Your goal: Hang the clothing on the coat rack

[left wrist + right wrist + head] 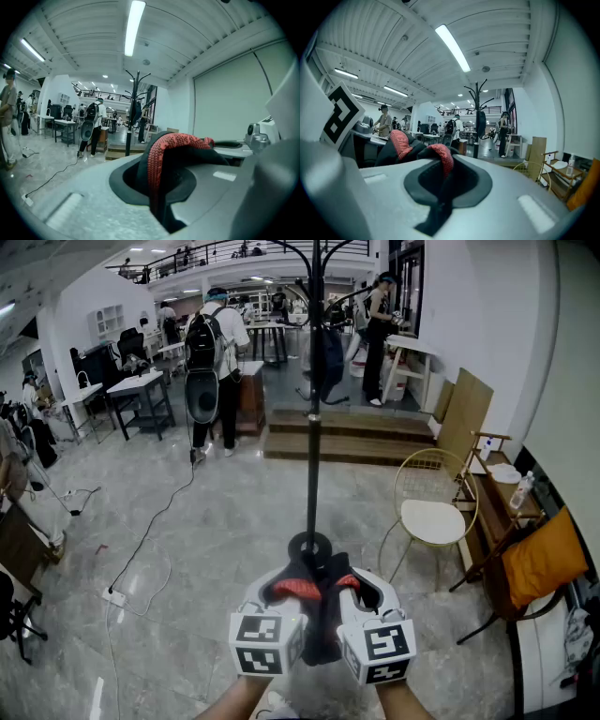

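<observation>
The left hand-held gripper (pixel 284 594) and the right hand-held gripper (pixel 359 592) are each clamped on the dark garment (pixel 321 610), both pinching its red knitted trim (pixel 158 161); the garment hangs between them, low in front of the person and well apart from the coat rack (pixel 313 456) ahead; a dark item (pixel 327 357) hangs from one hook; the step in hand looks like the carry to the rack; do it well by gripping firmly, lifting the trimmed edge above a free hook, holding it slightly spread, then lowering it over the tip before either side lets go
</observation>
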Demonstrator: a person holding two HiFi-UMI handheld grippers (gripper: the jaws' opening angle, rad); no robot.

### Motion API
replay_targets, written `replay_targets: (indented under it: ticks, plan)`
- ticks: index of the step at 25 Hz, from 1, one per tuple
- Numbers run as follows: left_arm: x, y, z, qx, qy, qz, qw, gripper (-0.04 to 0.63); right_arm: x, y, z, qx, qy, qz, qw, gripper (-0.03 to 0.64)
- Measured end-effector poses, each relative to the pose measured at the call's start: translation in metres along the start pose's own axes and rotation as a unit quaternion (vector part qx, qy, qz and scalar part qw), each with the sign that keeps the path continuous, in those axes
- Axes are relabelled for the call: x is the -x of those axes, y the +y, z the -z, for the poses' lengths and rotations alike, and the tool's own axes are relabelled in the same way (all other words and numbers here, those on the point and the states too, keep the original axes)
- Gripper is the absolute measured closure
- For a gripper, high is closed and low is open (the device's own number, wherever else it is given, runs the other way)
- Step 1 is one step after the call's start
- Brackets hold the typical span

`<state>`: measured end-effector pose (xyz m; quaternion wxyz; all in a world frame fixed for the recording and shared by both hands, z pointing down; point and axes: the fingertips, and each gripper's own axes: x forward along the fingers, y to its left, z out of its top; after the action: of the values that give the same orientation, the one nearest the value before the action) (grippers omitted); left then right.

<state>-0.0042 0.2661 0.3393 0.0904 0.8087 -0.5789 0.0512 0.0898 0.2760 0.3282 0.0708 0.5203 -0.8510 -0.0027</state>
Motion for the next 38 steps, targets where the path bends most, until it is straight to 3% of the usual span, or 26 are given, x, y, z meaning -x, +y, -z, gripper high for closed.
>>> replay_targets:
  ticks: [22,28,38]
  plan:
    - [-0.035,0.075,-0.006,-0.002,0.009,0.04,0.9992,0.58,-0.078,0.037,-0.002,0.006,0.022,0.021,1.0,0.597]
    - [-0.046,0.083,-0.009,0.001,0.012,0.03,0.9995,0.579,-0.093,0.032,-0.004,0.01,0.023,0.008,1.0,0.597]
    - [-0.084,0.089,-0.014,0.006,0.012,-0.016,0.9998,0.579,-0.132,0.004,-0.004,0.019,0.014,-0.04,0.999,0.597]
